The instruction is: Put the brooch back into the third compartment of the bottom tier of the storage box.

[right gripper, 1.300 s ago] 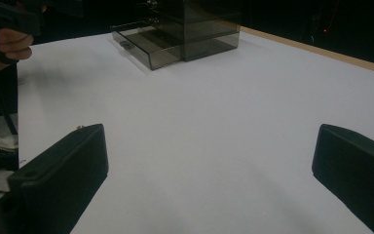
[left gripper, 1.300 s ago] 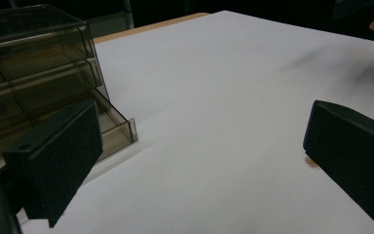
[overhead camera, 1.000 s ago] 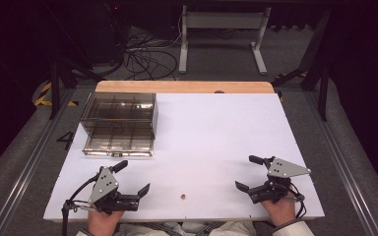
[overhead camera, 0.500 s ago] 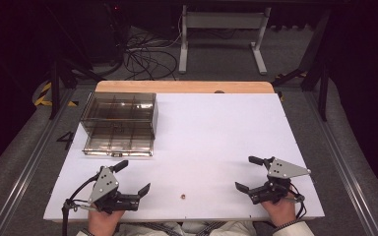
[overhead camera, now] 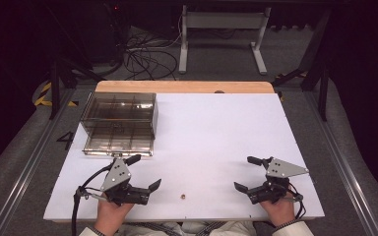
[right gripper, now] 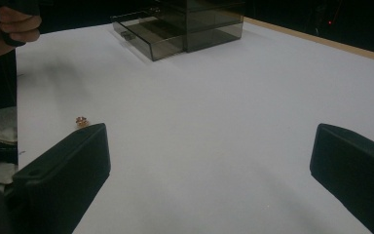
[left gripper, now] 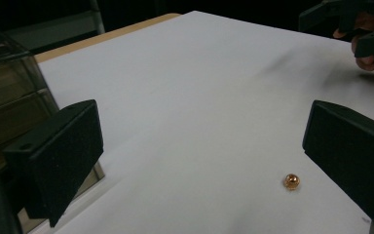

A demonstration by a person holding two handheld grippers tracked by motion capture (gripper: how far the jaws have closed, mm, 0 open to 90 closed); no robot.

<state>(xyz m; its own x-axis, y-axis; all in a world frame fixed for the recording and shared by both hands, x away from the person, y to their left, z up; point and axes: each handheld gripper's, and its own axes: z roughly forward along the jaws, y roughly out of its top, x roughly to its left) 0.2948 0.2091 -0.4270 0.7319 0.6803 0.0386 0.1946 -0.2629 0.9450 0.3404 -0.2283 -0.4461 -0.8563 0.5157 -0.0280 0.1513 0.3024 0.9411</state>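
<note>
Two hand-held grippers are seen resting at the near edge of a white worktop (overhead camera: 216, 128), a small copper-coloured bead (overhead camera: 181, 196) lying between them

The left gripper (overhead camera: 142, 173) is held with its fingers (left gripper: 53, 156) spread wide and empty, the bead just beside its right finger; the right gripper (overhead camera: 249, 173) is likewise gaping, with nothing gripped. A smoky clear drawer box (overhead camera: 120, 123) is set at the far left, its lower drawer pulled out, well apart from the bead
</note>
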